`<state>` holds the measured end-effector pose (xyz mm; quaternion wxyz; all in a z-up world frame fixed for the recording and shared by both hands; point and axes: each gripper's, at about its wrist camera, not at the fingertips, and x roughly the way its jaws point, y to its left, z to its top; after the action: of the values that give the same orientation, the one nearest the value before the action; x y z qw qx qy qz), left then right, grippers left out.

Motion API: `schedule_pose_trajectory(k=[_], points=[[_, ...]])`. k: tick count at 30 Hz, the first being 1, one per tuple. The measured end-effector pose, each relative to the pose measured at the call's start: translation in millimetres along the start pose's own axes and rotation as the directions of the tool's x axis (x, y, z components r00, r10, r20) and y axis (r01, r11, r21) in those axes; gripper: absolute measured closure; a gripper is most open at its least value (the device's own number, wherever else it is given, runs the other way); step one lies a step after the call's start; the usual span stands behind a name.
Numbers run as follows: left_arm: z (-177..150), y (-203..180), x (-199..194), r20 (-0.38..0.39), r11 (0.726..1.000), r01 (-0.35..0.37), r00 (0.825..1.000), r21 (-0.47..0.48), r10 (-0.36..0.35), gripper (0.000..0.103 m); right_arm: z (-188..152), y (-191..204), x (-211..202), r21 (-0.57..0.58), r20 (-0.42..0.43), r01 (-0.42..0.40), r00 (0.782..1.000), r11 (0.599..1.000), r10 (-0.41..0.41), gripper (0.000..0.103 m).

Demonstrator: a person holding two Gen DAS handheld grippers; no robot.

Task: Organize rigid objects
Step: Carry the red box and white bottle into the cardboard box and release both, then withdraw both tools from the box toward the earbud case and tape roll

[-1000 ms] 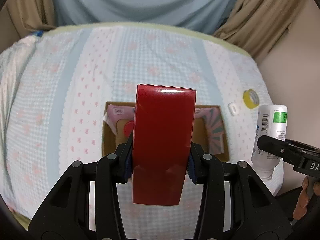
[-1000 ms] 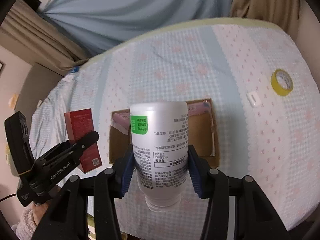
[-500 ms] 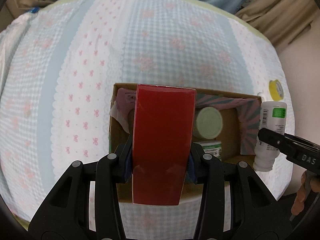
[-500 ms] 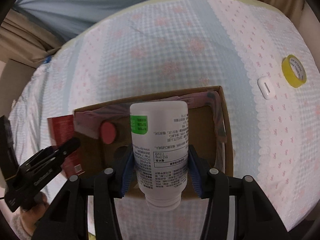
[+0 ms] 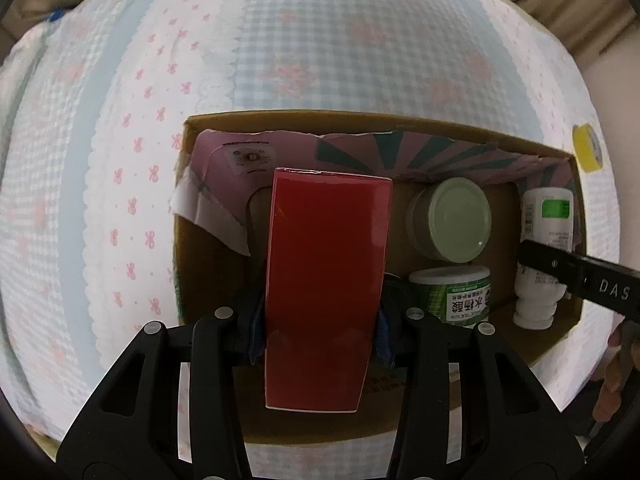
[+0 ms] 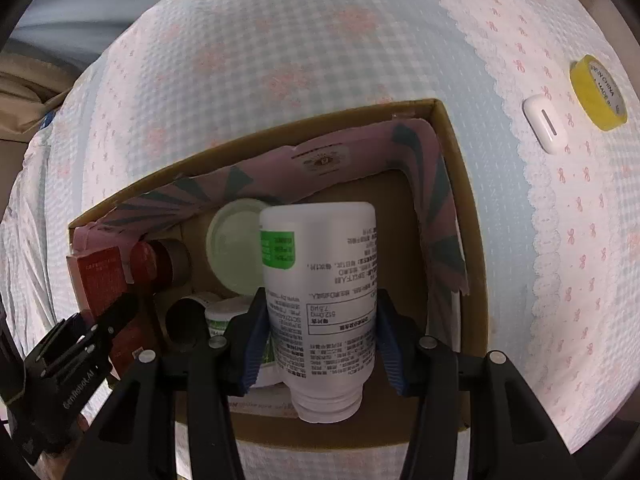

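Note:
My left gripper (image 5: 318, 320) is shut on a glossy red box (image 5: 326, 280) and holds it over the left part of an open cardboard box (image 5: 384, 118). My right gripper (image 6: 318, 344) is shut on a white bottle (image 6: 320, 288) with a green label, cap toward me, inside the right part of the cardboard box (image 6: 460, 168). The white bottle (image 5: 542, 240) also shows in the left wrist view, and the red box (image 6: 100, 280) in the right wrist view. Inside the box are a pale green-lidded jar (image 5: 450, 220), a green-labelled jar (image 5: 452, 294) and a red-capped tube (image 6: 160, 266).
The box stands on a bed with a blue and pink checked cover (image 6: 280, 40). A yellow tape roll (image 6: 598, 94) and a small white case (image 6: 542, 124) lie on the cover right of the box. A pink patterned paper liner (image 5: 400, 152) lines the box walls.
Both grippers have moved forward and down toward the cardboard box with their loads. The box now fills both views and the bottle is inside its right end.

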<state>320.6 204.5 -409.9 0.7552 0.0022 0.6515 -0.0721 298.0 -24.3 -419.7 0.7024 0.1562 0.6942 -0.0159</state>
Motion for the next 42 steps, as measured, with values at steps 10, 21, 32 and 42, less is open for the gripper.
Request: schedule_pose_trajectory(k=[10, 21, 32, 42], points=[[-5.2, -5.5, -32.1, 0.052, 0.999, 0.029, 0.998, 0.031, -0.031, 0.000, -10.5, -4.0, -24.8, -0.062, 0.036, -0.012, 0.999, 0.998, 0.014, 0.000], [-31.0, -12.0, -75.5, 0.091, 1.000, 0.011, 0.996, 0.021, -0.013, 0.000, -41.4, -7.0, -70.1, -0.031, 0.102, -0.051, 0.993, 0.998, 0.054, 0.000], [-73.7, -20.6, -155.4, 0.175, 1.000, 0.020, 0.984, 0.010, -0.021, 0.000, -97.5, -3.8, -140.3, -0.002, 0.191, -0.089, 0.978, 0.996, 0.088, 0.000], [-104.3, -86.7, -205.3, 0.251, 0.990, 0.069, 0.963, 0.123, -0.098, 0.000, -149.4, -51.3, -191.9, 0.045, 0.198, -0.070, 0.978, 0.997, 0.060, 0.000]])
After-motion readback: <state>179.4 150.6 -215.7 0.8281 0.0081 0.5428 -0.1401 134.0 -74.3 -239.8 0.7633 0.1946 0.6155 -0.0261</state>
